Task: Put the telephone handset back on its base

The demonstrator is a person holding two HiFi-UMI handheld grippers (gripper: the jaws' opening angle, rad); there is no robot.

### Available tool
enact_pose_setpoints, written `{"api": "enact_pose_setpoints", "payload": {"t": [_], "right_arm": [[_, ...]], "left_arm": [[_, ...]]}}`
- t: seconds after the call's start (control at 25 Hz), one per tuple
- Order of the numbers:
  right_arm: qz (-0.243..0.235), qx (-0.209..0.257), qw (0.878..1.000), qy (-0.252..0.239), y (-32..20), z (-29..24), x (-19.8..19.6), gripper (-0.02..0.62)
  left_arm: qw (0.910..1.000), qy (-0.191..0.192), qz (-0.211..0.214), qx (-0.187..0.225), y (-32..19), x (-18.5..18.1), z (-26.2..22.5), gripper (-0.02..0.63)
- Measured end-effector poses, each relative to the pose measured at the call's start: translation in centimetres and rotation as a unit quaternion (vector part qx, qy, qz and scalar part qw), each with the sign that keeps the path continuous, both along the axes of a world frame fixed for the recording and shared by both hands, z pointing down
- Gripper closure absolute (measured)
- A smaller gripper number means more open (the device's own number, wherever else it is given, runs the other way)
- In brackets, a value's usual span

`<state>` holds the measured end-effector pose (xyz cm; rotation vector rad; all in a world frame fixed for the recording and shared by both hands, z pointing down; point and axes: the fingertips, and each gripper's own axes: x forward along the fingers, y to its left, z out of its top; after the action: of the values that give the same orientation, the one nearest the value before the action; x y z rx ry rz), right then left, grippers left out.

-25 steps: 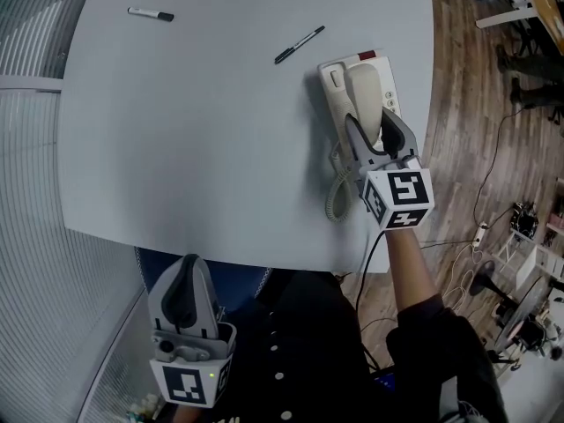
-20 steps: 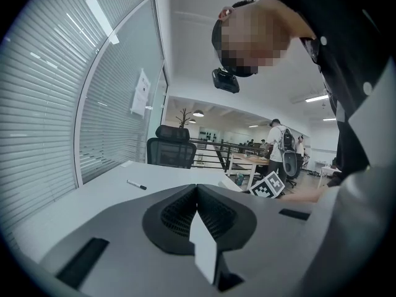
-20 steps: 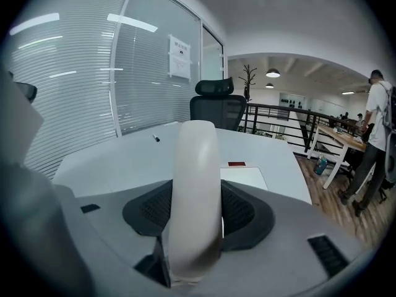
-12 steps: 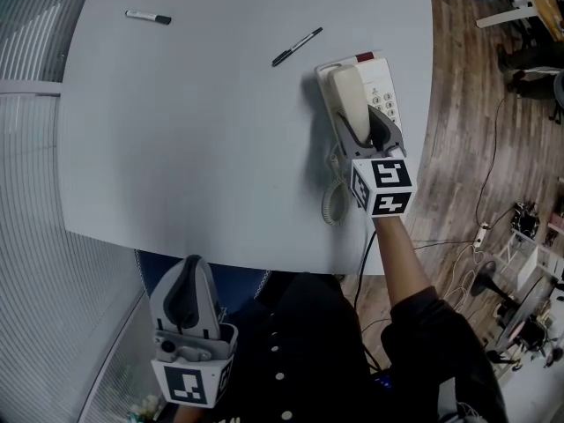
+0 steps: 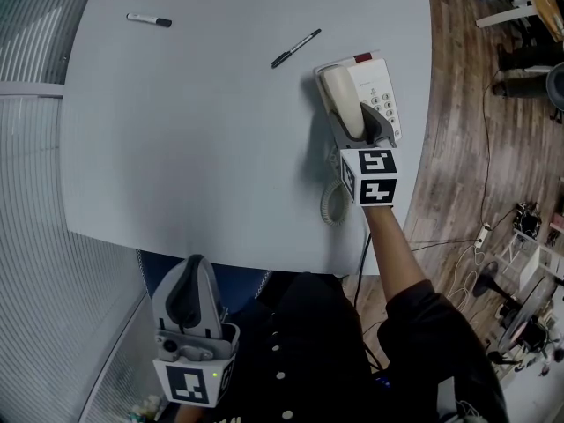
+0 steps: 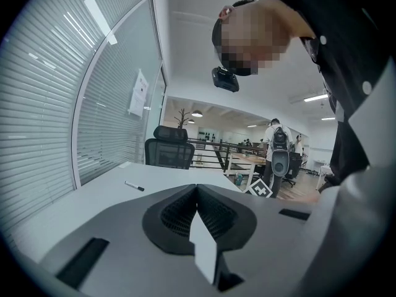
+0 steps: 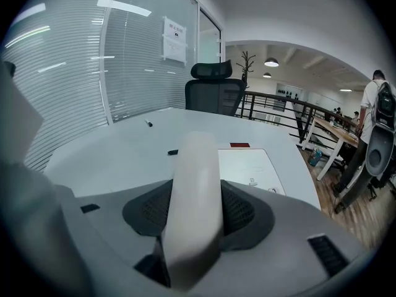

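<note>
Clamping the handset [image 5: 342, 95] over its base [image 5: 382, 85], right gripper [image 5: 363, 129]; left gripper [image 5: 188, 268] closed, empty.

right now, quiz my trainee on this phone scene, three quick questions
1. What is the right gripper shut on? A) the handset B) a cup C) nothing
2. True or false: the left gripper is open.
3. How many writing tools lie on the table?

Key: 1 A. 2 false, it is shut and empty. 3 two, a marker and a pen.
</note>
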<state>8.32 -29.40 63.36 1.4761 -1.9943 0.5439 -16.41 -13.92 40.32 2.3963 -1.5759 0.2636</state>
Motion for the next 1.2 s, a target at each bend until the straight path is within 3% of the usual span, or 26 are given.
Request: {"api": "enact_pose_setpoints", "payload": {"t": [0.48,0.6,0.96,1.08,1.2], "right_arm": [[-0.008,-0.010,1.000,-0.014,-0.3,0.8,-0.3,0.364],[-0.018,-0.015,1.000,-0.007,-0.1,0.6,-0.3,0.310],[-0.022,0.023,0.999,0.012,0.9,-4.8,-0.4,0.293],[-0.028,0.041,0.999,0.008,1.9,-7.2,-1.1,0.304],[-0.024,0.067,0.997,-0.001,3.1,-10.1,-1.5,0.387]], "left_arm": [[0.9998,0.002,0.013,0.012,0.0,0.7,-0.7,0.592],[0.9998,-0.003,0.014,0.015,0.3,0.5,-1.0,0.592],[0.9988,0.007,0.019,0.044,0.3,0.4,-2.7,0.592],[0.9981,0.011,0.027,0.054,0.6,0.5,-3.2,0.591],[0.9973,0.016,0.035,0.063,0.8,0.7,-3.7,0.591]]}}
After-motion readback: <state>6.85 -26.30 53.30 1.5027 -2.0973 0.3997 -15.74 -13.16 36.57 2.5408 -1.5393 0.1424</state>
